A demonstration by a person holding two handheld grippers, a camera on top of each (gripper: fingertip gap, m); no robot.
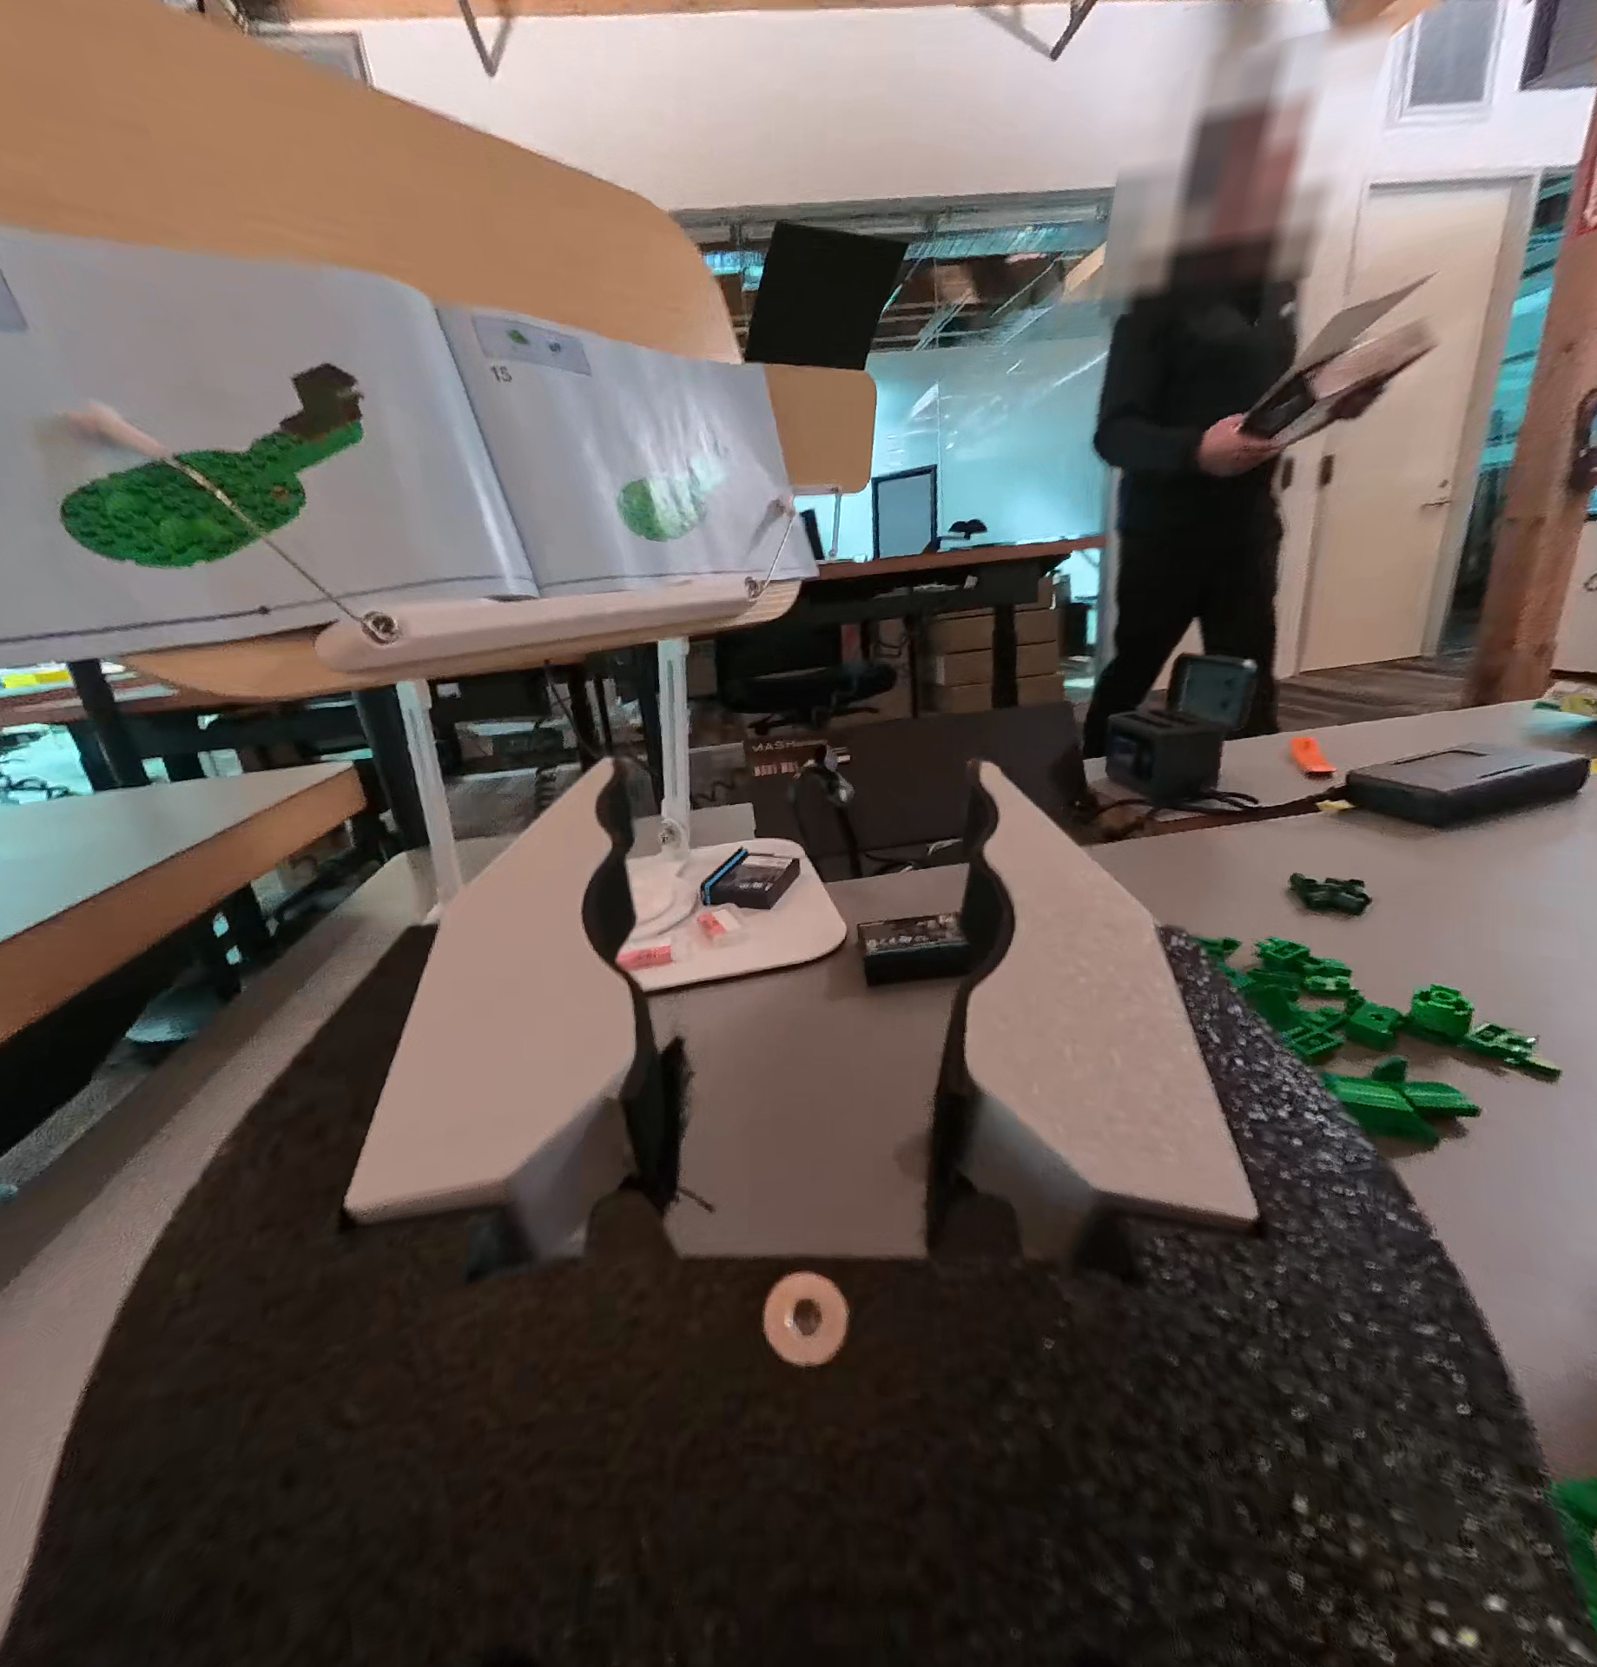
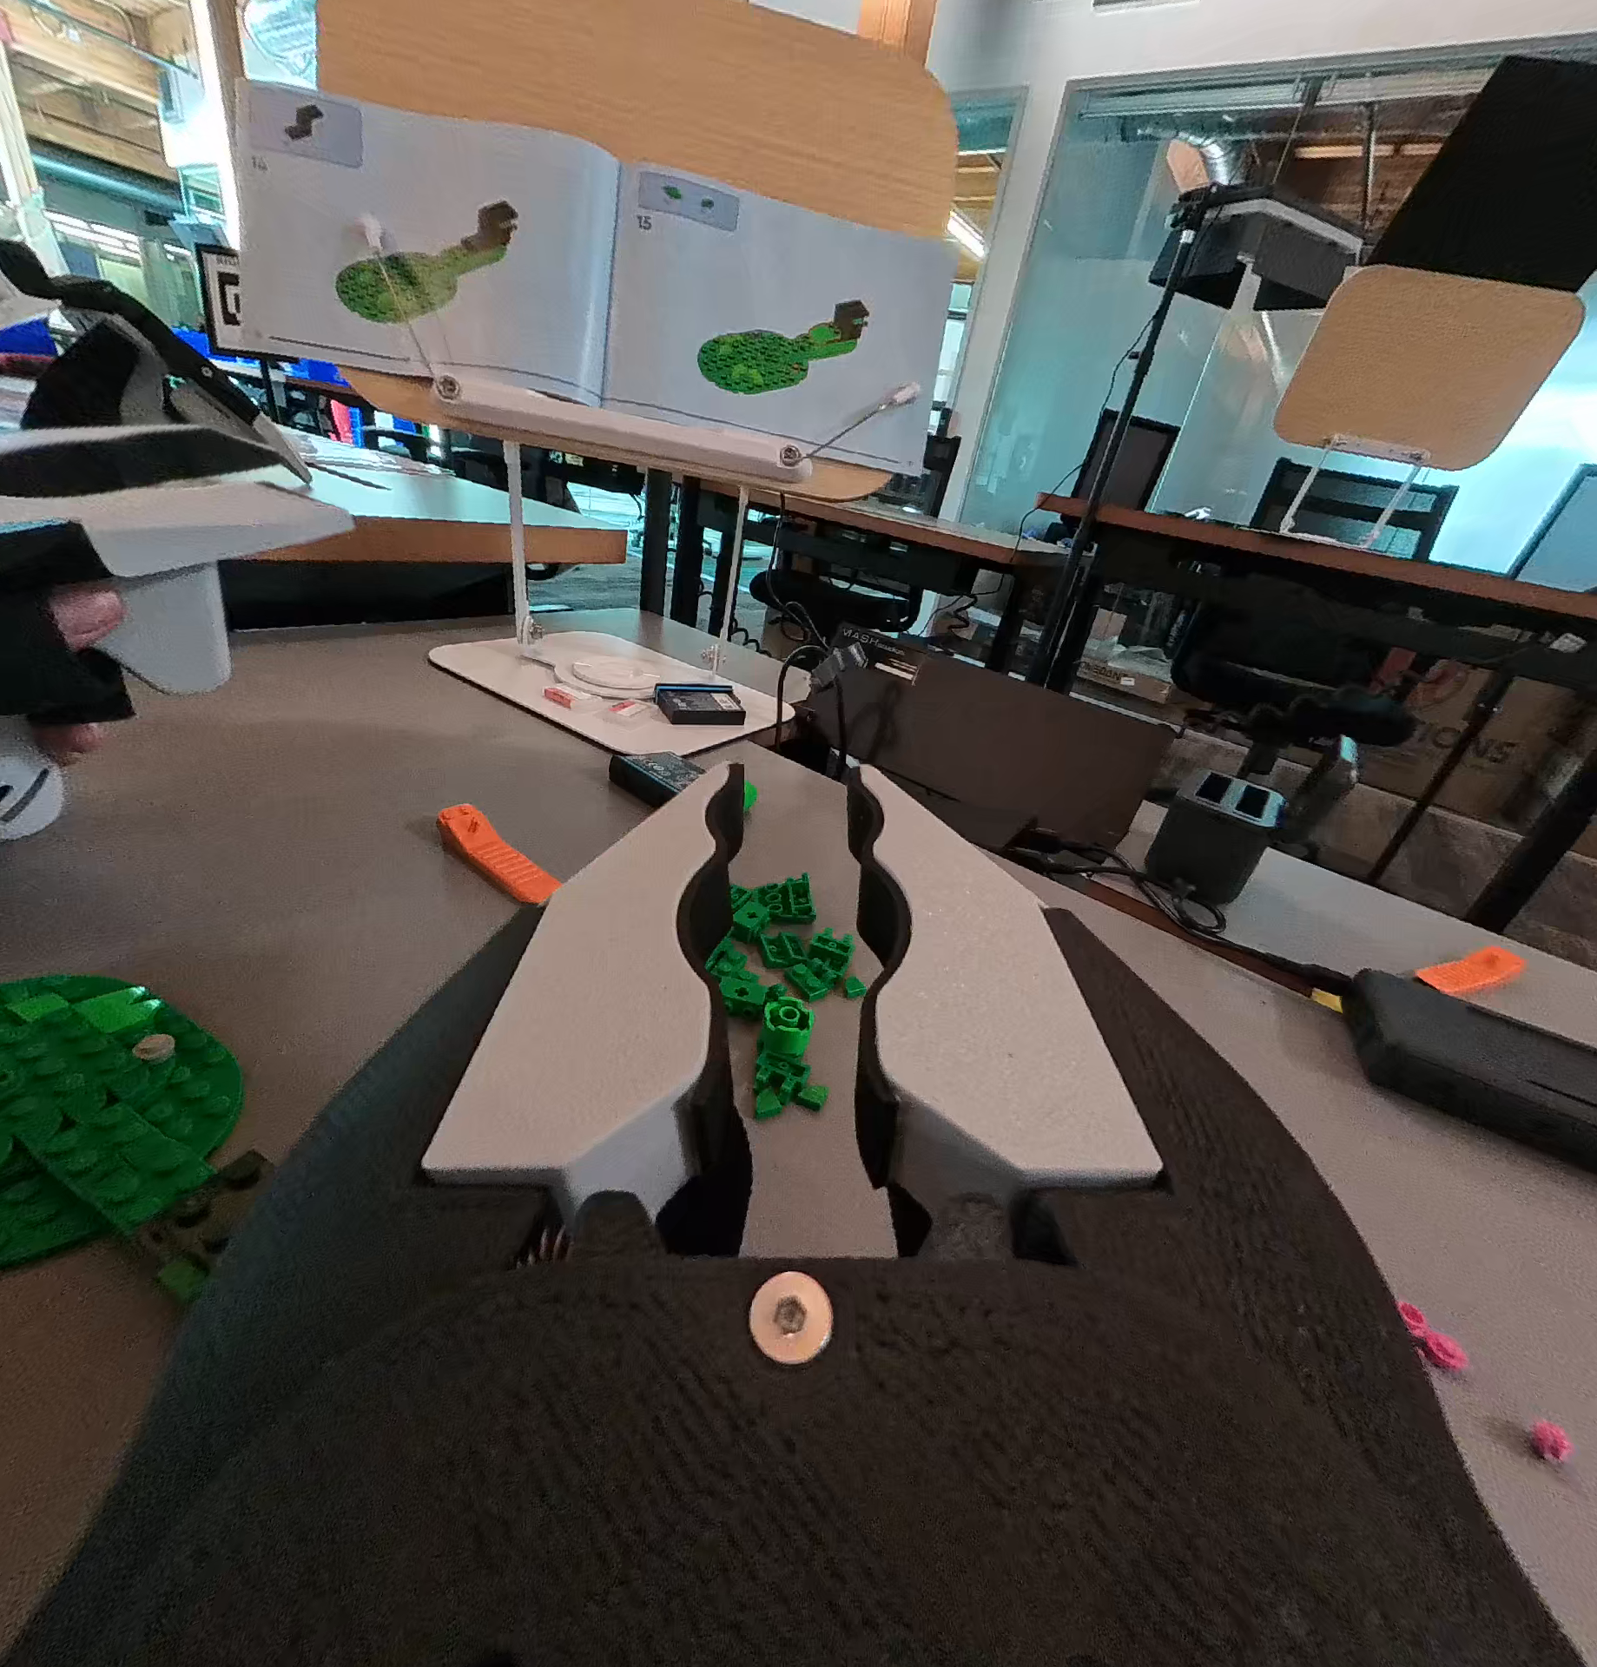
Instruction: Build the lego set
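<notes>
My left gripper (image 1: 794, 794) is open and empty, held above the grey table (image 1: 1318, 1263). Loose green bricks (image 1: 1372, 1019) lie to its right, and an edge of the green build (image 1: 1593, 1551) shows at the bottom right corner. My right gripper (image 2: 794, 785) is open and empty, hovering over the pile of loose green bricks (image 2: 785, 983), which shows between its fingers. The round green baseplate build (image 2: 82, 1109) lies on the table to its left. The left gripper also shows in the right wrist view (image 2: 316, 496), raised at the far left.
An open instruction book (image 2: 596, 262) sits on a white stand at the back. An orange brick separator (image 2: 497, 857) lies left of the pile, another (image 2: 1471, 970) by a black case (image 2: 1498, 1073). Pink pieces (image 2: 1435, 1349) lie at right. A person (image 1: 1200, 541) stands behind the table. From the right gripper's tips to the black case (image 2: 1498, 1073) is close to 30 centimeters.
</notes>
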